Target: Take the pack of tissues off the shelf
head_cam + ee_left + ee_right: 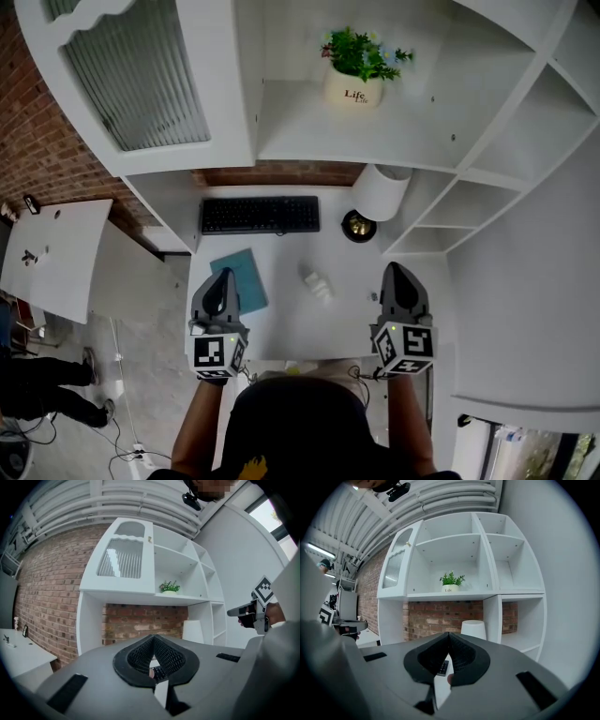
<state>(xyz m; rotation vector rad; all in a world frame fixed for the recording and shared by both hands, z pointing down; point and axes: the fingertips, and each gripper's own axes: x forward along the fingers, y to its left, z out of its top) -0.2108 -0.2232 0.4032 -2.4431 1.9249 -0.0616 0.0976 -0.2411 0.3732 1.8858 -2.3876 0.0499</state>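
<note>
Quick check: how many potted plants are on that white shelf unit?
1. The potted plant stands on the open shelf above the desk. The ribbed cabinet door could hide more.

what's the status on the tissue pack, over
Left gripper shut, empty; right gripper shut, empty. Small white pack, likely the tissues, lies on the desk between them, untouched. Nothing in the way.

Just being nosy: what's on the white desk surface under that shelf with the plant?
A black keyboard, a flat teal notebook, a small white tissue pack and a white-shaded lamp. The lamp hides the desk right behind it.
</note>
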